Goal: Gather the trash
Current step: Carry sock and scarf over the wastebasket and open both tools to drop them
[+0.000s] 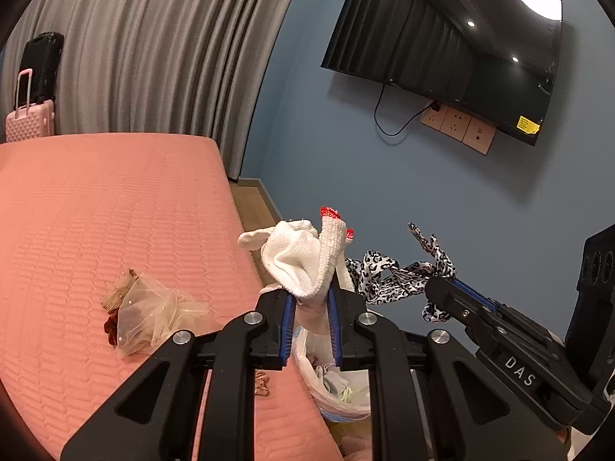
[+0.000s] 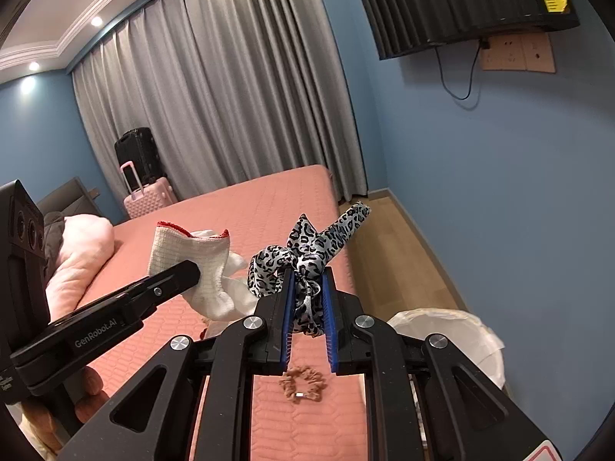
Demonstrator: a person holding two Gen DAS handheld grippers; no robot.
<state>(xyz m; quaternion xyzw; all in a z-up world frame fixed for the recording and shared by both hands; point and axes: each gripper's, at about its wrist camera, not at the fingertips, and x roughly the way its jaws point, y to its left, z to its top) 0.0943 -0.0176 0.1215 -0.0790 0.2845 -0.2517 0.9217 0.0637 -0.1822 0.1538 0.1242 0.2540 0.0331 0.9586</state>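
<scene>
I note my left gripper (image 1: 312, 307) at lower centre of the left wrist view, its blue pads pressed onto a white knitted glove (image 1: 303, 257) with red trim, which stands up above the fingertips. Below it, at lower centre, sits the lined trash bin (image 1: 334, 392), already holding scraps. My right gripper (image 2: 308, 299) is closed tight on a leopard-print ribbon (image 2: 303, 253), knotted and fanning upward at centre of the right wrist view. On the pink mattress (image 1: 96, 211), a crumpled clear wrapper (image 1: 153, 311) lies at lower left, and a tan scrunchie (image 2: 303, 384) rests at lower centre, between the right gripper's fingers.
</scene>
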